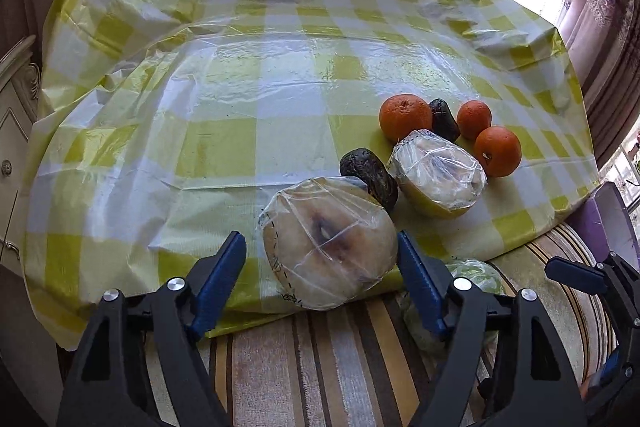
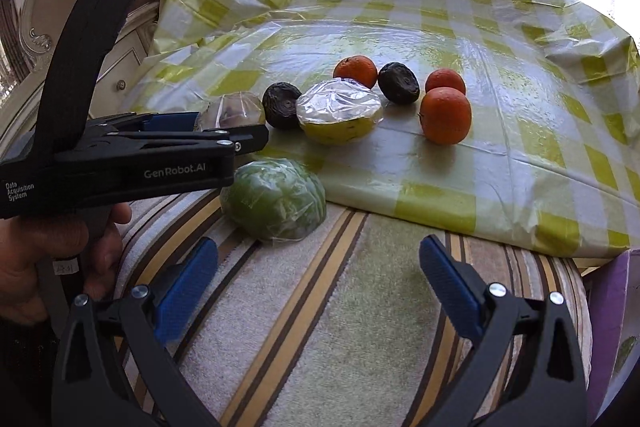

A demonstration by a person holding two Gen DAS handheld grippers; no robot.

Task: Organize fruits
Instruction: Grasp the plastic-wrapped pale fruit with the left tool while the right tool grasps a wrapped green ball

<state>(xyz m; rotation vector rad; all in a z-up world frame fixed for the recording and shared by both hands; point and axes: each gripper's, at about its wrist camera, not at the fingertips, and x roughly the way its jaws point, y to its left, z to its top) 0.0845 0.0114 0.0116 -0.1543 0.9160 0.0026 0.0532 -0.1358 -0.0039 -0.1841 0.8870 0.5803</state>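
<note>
Plastic-wrapped pale fruit half (image 1: 330, 243), cut face up.

"GenRobot.AI", "Data Acquisition System" on left tool (image 2: 224, 131) body.

Two handheld black plastic grippers, left gripper (image 1: 322, 259) and right gripper (image 2: 320, 275) each had blue ribbed finger pads (image 2: 186, 281), silver round screws, white "GenRobot.AI" and "Data Acquisition System" lettering on the left one's side.
</note>
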